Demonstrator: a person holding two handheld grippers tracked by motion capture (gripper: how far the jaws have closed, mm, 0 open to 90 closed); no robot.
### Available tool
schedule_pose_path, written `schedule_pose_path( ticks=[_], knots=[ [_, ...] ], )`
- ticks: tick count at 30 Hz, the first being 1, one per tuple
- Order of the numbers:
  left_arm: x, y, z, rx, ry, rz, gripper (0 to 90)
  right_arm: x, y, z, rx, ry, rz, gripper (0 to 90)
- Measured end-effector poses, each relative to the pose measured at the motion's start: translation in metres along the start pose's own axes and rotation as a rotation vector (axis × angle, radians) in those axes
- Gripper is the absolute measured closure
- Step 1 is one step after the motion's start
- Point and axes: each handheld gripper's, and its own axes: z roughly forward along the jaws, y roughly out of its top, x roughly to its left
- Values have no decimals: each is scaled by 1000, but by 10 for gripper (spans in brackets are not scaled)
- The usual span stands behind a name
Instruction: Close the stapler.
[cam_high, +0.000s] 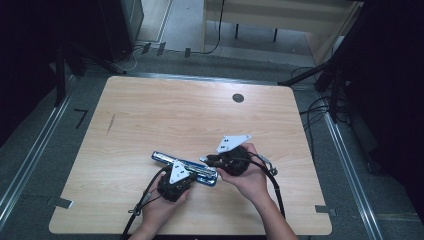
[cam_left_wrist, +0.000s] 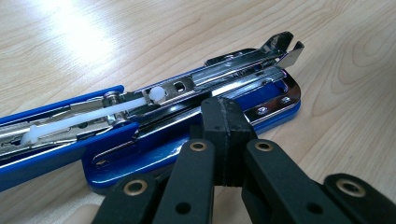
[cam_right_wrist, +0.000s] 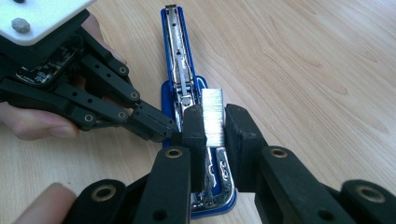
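Staple strip over open stapler
Right gripper (cam_right_wrist: 215, 122) clamps staples (cam_right_wrist: 213, 116) above stapler (cam_right_wrist: 180, 84); left gripper (cam_left_wrist: 227, 122) closed, pressing its base edge.

You've got a light wood tabletop (cam_high: 150, 115) with a round dark grommet hole (cam_high: 238, 98) near its far edge. Grey floor around it, metal rails (cam_high: 30, 160) along both sides, black cables (cam_high: 315, 107) at the right, a pale desk (cam_high: 280, 15) behind.
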Motion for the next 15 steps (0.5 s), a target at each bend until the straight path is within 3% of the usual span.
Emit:
schedule_pose_path(
  ticks=[15],
  knots=[
    [0, 0, 0, 1, 0, 0, 900, 4, -1, 12, 67, 16, -17, 798]
  ],
)
